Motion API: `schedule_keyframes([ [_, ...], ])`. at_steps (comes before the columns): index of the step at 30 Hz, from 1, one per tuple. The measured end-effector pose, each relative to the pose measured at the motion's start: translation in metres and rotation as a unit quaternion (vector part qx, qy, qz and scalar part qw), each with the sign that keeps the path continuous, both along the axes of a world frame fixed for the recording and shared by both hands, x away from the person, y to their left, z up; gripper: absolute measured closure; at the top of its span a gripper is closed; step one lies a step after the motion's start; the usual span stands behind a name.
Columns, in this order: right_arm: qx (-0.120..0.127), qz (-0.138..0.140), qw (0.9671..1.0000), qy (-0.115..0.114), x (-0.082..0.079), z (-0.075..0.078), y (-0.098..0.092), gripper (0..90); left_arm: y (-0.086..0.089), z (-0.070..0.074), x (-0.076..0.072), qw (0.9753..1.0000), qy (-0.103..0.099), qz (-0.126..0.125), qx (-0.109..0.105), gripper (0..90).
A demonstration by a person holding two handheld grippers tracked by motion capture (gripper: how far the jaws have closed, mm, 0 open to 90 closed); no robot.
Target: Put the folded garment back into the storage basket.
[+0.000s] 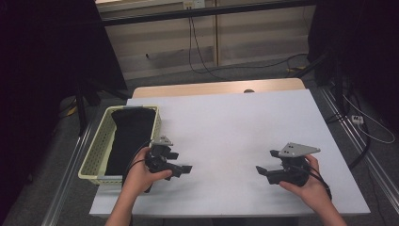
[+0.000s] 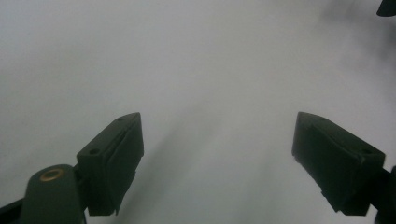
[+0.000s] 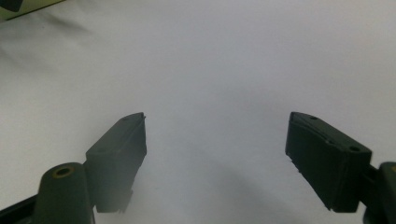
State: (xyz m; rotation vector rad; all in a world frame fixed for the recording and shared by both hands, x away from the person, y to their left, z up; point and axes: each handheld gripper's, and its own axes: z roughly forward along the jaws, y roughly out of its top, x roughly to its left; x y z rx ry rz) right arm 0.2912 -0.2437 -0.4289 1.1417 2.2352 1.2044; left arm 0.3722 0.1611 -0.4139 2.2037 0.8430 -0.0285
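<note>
White covering spreads over the table [image 1: 235, 127], whose wooden far edge peeks out at the back, with dark curtains hanging on both sides of the room and cables trailing across the grey floor beyond. On the table's left edge sits a pale yellow-green basket [image 1: 96, 148], long and slotted, with a black cloth [image 1: 129, 139] lying inside it and covering most of its bottom. A person stands at the near side, forearms coming in low. The left hand [image 1: 141, 176] holds the left gripper [image 1: 181, 168] just beside the basket's near right corner, its jaws pointing toward the middle of the table; in the left gripper view its jaws stand wide apart over bare white surface, nothing between them. The right hand [image 1: 306, 181] holds the right gripper [image 1: 266, 162] well apart from the basket, on the table's right half, its jaws aimed leftward; a grey three-cornered plate tops it. In the right gripper view those jaws are likewise spread, released, with only the white covering between them, and a sliver of the basket shows at the upper left corner. Neither gripper touches the cloth or the basket.
</note>
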Motion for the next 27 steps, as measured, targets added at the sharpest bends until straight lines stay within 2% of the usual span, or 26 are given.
schedule_keyframes([
  [2, 0.003, -0.002, 1.0, 0.0, -0.001, 0.0, -0.001, 20.3, 0.001, -0.001, 0.0, 1.0, 0.0, 0.003, -0.007, 16.8],
  [9, 0.003, -0.002, 1.0, -0.002, -0.003, 0.0, -0.003, 20.1, 0.003, 0.0, -0.004, 0.9999, -0.003, 0.002, -0.013, 16.6],
  [15, 0.006, -0.006, 1.0, -0.001, -0.004, -0.002, -0.006, 19.7, 0.008, -0.001, -0.006, 0.9999, -0.007, 0.006, -0.013, 16.4],
  [22, 0.007, -0.012, 0.9999, -0.003, -0.005, -0.002, -0.01, 19.5, 0.008, -0.003, -0.009, 0.9998, -0.014, -0.002, -0.01, 16.1],
  [27, 0.009, -0.016, 0.9998, -0.004, -0.007, -0.002, -0.014, 19.4, 0.007, -0.004, -0.011, 0.9999, -0.011, -0.004, -0.011, 15.7],
])
